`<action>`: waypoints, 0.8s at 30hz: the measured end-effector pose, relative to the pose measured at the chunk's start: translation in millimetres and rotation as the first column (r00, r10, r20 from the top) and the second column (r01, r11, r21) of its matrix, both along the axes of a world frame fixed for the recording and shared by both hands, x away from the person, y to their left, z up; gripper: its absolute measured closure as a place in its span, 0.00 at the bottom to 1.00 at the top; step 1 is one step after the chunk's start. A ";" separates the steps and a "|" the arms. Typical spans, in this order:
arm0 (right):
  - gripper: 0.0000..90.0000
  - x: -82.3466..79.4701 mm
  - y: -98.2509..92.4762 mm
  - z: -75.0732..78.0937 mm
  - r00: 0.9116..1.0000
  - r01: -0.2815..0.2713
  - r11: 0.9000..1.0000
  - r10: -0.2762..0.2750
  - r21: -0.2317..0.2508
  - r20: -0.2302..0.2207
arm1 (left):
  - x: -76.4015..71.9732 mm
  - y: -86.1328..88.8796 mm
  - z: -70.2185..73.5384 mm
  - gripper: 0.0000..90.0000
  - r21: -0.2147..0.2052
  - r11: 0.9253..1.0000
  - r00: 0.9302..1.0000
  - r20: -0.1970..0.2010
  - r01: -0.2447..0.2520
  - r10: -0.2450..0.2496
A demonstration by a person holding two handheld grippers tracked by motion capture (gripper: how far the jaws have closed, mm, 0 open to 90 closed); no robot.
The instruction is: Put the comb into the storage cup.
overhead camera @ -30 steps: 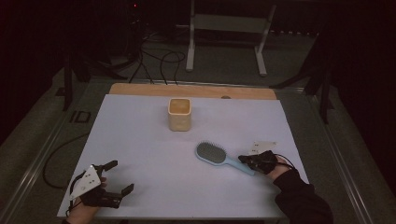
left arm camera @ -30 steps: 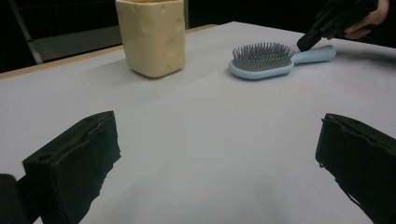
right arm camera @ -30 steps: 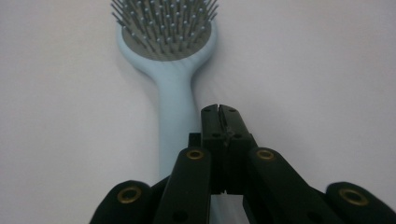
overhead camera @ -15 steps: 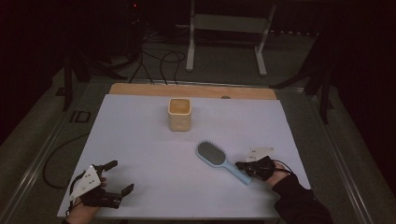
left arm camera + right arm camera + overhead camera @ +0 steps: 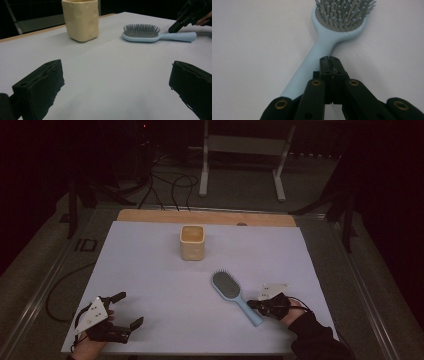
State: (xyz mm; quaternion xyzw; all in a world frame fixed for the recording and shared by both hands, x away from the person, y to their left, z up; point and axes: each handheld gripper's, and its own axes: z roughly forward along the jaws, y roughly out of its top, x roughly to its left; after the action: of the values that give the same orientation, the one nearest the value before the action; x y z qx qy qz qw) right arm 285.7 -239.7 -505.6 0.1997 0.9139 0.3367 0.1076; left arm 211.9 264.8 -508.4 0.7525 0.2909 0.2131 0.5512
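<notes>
Where the white counter (image 5: 150, 270) fills the lower middle of the high view, a pale blue plastic hairbrush with grey bristles (image 5: 234, 295) lies flat, bristles up, in the lower right of centre, its oval head pointing toward the upper left and its handle running down to the lower right. In the right gripper view the brush (image 5: 329, 40) stretches from the top centre down to the lower left, its handle passing just under and to the left of the black fingers. The right gripper (image 5: 260, 305) sits at the handle's lower end in the high view, held by a hand in a dark sleeve (image 5: 320, 340); its fingers (image 5: 325, 67) are pressed together with nothing between them, tips resting at the handle's edge, though actual contact cannot be told. In the left gripper view the same gripper (image 5: 175, 26) shows at the upper right, tip down beside the handle.

A cream-yellow, dimpled square cup (image 5: 192, 241) stands upright above the brush, well apart from it, near the counter's far edge.

The left gripper (image 5: 127, 310) rests at the lower left of the high view, well apart from the brush, its fingers (image 5: 40, 87) spread wide over bare counter and holding nothing.
</notes>
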 end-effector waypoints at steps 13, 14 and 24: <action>1.00 -11.3 15.4 -3.1 0.999 -0.046 0.999 0.046 0.005 -0.014 | 0.1 -0.1 0.5 0.00 -0.008 1.000 1.000 0.001 -0.001 0.001; 1.00 -12.6 17.0 -3.1 0.999 -0.043 0.999 0.043 0.006 -0.017 | 0.2 0.0 0.5 0.00 -0.009 1.000 1.000 0.001 -0.002 0.002; 1.00 -17.3 28.3 -5.4 0.997 -0.073 0.997 0.073 0.008 -0.030 | -0.2 0.1 0.8 0.00 -0.006 1.000 1.000 0.004 0.000 0.000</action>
State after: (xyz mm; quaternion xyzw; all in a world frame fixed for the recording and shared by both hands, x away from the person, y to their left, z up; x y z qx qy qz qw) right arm 268.5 -211.5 -511.0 0.1718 0.9208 0.3407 0.0807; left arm 211.7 264.9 -507.6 0.7502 0.2906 0.2138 0.5541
